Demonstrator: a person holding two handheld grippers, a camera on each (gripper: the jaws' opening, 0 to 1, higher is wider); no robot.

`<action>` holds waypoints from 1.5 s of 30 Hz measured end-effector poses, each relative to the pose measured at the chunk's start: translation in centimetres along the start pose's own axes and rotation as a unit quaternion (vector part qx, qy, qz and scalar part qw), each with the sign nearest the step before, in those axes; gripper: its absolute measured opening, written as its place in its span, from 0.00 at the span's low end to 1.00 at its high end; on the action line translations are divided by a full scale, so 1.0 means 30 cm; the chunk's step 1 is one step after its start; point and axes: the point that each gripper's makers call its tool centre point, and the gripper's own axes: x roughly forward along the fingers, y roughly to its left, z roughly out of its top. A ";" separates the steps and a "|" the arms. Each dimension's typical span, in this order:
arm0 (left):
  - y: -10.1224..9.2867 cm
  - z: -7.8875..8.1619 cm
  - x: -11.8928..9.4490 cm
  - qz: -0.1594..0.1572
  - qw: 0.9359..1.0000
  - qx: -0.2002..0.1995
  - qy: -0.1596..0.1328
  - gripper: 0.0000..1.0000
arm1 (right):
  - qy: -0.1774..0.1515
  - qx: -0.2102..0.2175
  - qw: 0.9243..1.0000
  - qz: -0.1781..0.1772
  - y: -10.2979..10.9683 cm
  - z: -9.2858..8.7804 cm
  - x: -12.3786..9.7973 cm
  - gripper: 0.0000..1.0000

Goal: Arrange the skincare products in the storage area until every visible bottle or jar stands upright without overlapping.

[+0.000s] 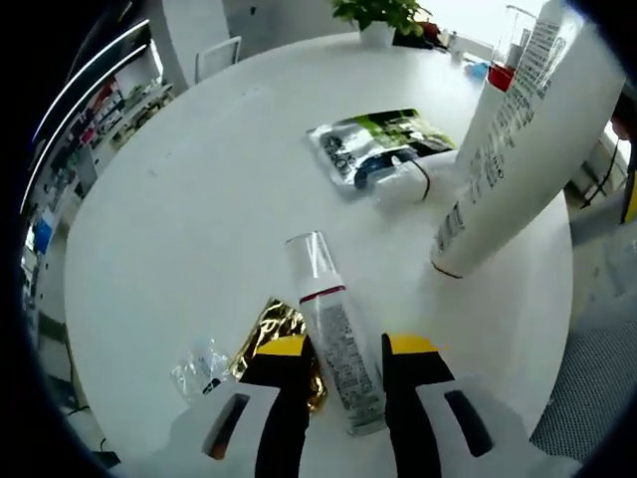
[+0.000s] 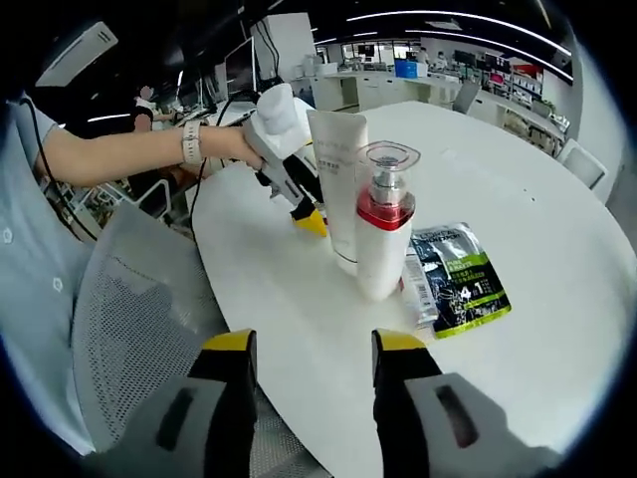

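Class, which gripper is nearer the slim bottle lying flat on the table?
Left. The left gripper straddles the lying bottle with open jaws; the right gripper hovers at the table edge, near the upright pump bottle.

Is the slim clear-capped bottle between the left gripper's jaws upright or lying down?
Lying down. The slim bottle rests flat on the white table, between the left gripper jaws.
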 end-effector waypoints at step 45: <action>-0.037 -0.074 -0.126 0.001 0.992 -0.109 -0.064 0.16 | -0.041 0.076 0.995 0.040 0.134 -0.006 0.122 0.41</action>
